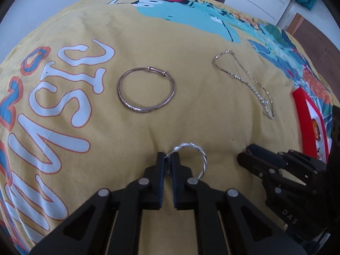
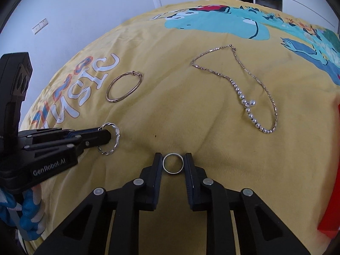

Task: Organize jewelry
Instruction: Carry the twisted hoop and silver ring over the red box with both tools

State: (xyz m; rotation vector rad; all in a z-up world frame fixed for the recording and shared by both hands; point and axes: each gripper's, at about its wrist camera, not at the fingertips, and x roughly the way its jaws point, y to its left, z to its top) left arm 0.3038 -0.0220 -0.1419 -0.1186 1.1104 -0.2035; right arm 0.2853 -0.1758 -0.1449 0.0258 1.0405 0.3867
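Black fingers of the left gripper (image 1: pixel 169 159) fill the bottom of the left wrist view, pressed together on the rim of a twisted silver ring (image 1: pixel 192 155), which stands out to the right of the tips over the yellow bedspread (image 1: pixel 148 42). At the bottom of the right wrist view, the right gripper (image 2: pixel 172 163) has its fingers set on either side of a plain silver ring (image 2: pixel 173 163) that lies flat on the cloth; whether the pads press it I cannot tell. At centre left of that view the left gripper (image 2: pixel 106 135) shows from the side with the twisted ring (image 2: pixel 110 140). A thin bangle (image 1: pixel 146 89) lies in the middle of the left view, near the white lettering. A chain necklace (image 2: pixel 244 89) with pearl beads lies at upper right of the right view, well apart from the bangle (image 2: pixel 124 87). A red box (image 1: pixel 306 123) sits at the right edge of the left view.
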